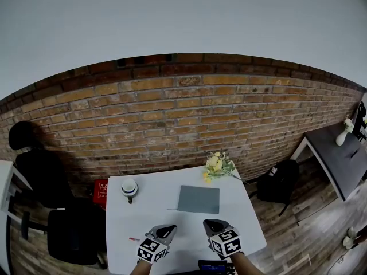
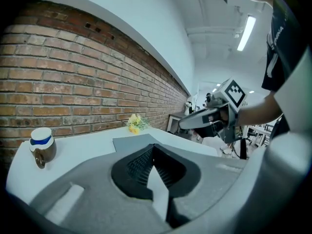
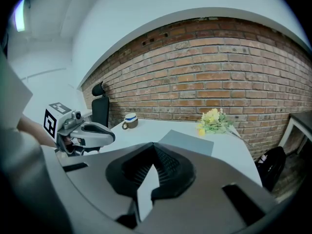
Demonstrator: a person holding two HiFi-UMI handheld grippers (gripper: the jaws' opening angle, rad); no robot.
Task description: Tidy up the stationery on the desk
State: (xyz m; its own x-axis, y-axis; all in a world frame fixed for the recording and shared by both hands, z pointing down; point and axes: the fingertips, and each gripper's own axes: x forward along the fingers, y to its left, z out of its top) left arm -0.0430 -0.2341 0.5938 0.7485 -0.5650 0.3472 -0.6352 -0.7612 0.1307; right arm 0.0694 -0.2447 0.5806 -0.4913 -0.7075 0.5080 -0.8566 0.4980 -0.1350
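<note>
Left hand-held gripper (image 1: pixel 166 230) and right hand-held gripper (image 1: pixel 211 226) both look clenched and empty to me, held side by side over the near end of the white counter (image 1: pixel 246 222). I see a grey notebook (image 1: pixel 198 199) lying flat just beyond them and a red item (image 1: pixel 134 239) (too small to name) left of the left one. A mug (image 1: pixel 129 189) and yellow flowers (image 1: pixel 217 166) stand nearer the brick wall.
</note>
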